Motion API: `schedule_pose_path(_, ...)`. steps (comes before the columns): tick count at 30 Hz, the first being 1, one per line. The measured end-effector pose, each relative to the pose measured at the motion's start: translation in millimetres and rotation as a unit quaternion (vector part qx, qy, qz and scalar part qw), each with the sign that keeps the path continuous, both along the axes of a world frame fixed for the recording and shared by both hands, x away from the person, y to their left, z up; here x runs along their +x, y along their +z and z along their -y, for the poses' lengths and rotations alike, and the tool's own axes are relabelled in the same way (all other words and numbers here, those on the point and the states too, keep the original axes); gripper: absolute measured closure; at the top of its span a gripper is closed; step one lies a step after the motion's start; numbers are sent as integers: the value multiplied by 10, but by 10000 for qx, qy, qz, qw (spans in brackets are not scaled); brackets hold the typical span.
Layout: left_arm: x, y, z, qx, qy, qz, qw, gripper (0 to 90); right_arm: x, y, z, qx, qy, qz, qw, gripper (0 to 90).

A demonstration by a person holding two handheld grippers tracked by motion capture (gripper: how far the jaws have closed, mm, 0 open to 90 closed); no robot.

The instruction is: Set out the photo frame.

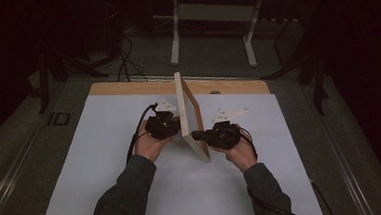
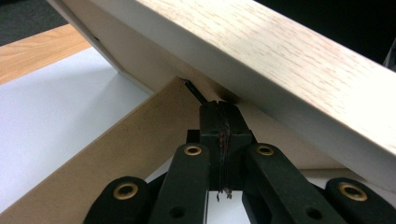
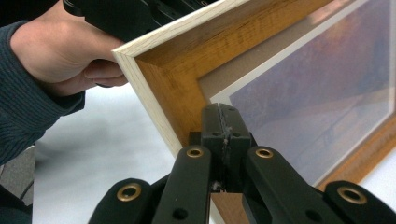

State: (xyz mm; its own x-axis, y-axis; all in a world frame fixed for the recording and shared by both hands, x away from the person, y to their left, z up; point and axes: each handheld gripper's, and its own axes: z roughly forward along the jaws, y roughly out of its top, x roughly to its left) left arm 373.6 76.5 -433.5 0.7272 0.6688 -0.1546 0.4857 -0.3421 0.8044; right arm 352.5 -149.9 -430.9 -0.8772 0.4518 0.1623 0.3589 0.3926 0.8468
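Upright, picture frame (image 1: 191, 115) stands between both hand-held grippers.

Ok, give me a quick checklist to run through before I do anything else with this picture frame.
1. Left gripper shut: ok, jaws closed, tips at the back of the picture frame, by the brown stand flap.
2. Right gripper shut: ok, jaws closed, tips against the frame's front.
3. Either gripper actually clamping part of the frame: cannot tell.
4. Frame off flat: ok, it stands on edge on the white mat, leaning.
5. Stand flap swung out from the back: ok, it angles away from the frame.
6. Flap bearing on the mat so the frame stands alone: cannot tell.
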Motion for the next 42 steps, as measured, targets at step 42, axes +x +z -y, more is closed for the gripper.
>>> schedule_pose_path(42,51,-82,-316,-520,131,-262,9982,697,-21,-96,-228,-263,64,41,9996,862)
